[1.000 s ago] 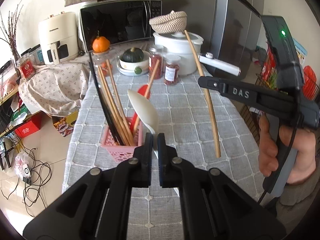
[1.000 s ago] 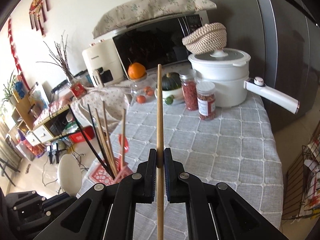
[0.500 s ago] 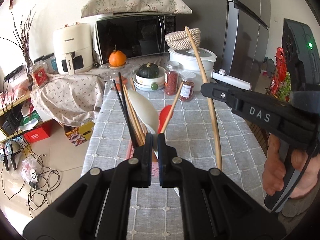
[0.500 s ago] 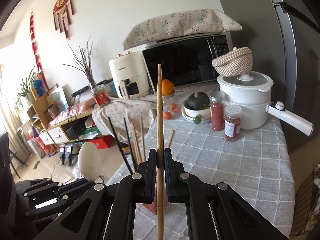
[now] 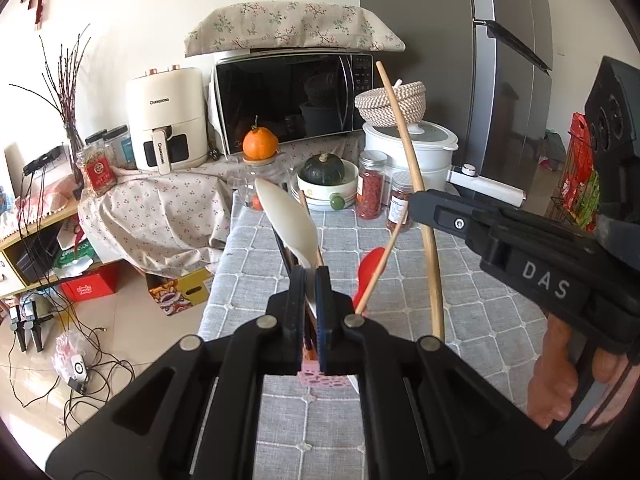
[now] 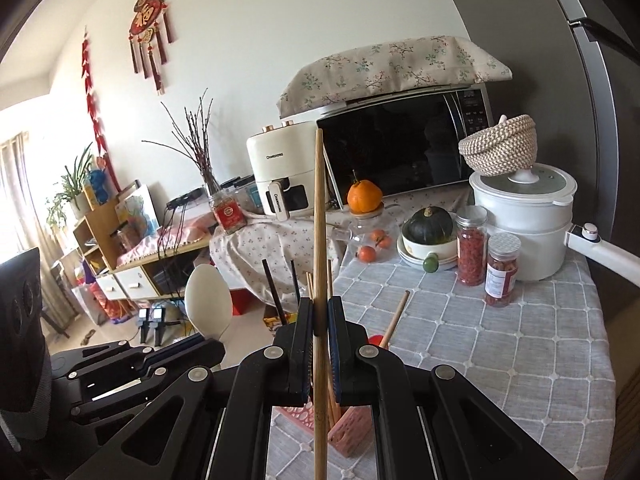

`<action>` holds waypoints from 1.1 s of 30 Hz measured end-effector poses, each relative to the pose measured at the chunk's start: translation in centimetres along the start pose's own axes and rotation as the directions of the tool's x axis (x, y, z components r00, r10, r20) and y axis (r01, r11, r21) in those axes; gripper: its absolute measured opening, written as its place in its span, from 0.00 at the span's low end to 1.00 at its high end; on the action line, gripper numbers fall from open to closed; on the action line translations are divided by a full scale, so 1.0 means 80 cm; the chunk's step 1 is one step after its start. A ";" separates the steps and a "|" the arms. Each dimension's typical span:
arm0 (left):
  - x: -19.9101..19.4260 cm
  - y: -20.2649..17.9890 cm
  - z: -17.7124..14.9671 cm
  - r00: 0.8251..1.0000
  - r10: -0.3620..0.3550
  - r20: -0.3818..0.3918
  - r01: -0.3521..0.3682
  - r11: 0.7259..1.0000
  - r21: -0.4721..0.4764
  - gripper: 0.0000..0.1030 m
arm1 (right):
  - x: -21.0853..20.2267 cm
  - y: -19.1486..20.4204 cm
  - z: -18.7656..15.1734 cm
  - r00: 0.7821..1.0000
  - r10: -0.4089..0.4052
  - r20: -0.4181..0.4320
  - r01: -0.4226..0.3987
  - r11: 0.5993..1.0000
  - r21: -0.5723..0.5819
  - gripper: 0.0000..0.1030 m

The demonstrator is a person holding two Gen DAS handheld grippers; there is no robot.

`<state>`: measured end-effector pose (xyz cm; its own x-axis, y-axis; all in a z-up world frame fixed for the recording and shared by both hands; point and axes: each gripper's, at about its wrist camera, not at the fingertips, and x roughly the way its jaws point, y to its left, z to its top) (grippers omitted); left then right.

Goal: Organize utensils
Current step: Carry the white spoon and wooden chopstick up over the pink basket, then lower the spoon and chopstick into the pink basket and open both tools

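Showing red spoon (image 5: 370, 276) clearly, left view.

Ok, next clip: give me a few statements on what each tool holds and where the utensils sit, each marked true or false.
1. The right tool is shut on the wooden stick. True.
2. The left tool holds a red spoon. False: it grips the white spoon.
3. The pink holder stands on the checked tablecloth. True.
4. The pink holder has no utensils in it. False: chopsticks stand in it.
5. An orange sits in front of the microwave. True.
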<state>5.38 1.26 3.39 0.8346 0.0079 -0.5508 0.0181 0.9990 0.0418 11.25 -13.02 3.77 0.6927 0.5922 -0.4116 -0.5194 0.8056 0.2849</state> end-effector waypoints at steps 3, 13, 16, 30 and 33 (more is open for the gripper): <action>0.006 0.005 0.001 1.000 0.007 0.009 -0.007 1.000 -0.010 0.06 | 0.001 0.003 0.000 1.000 0.004 0.017 -0.004 1.000 -0.003 0.07; 0.019 0.015 0.001 0.994 -0.006 0.107 0.006 1.000 0.005 0.06 | 0.010 0.003 -0.002 1.000 0.010 0.027 -0.010 1.000 0.014 0.07; 0.025 0.019 0.000 0.992 -0.016 0.125 0.015 1.000 0.003 0.06 | 0.010 0.002 -0.003 0.999 0.005 0.035 -0.006 1.000 0.024 0.07; 0.075 0.006 -0.023 0.993 0.018 0.118 -0.026 0.997 0.066 0.06 | 0.016 -0.004 -0.008 0.999 -0.016 0.030 0.014 0.999 0.044 0.07; 0.085 -0.006 -0.032 0.996 0.040 0.079 -0.048 0.994 0.098 0.06 | 0.019 -0.004 -0.009 0.999 -0.023 0.027 0.022 0.999 0.038 0.07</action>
<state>9.63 0.99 -2.47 0.8753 0.0448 -0.4815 0.0316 0.9883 0.1494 12.07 -12.38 2.47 0.7178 0.5739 -0.3942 -0.4846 0.8184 0.3090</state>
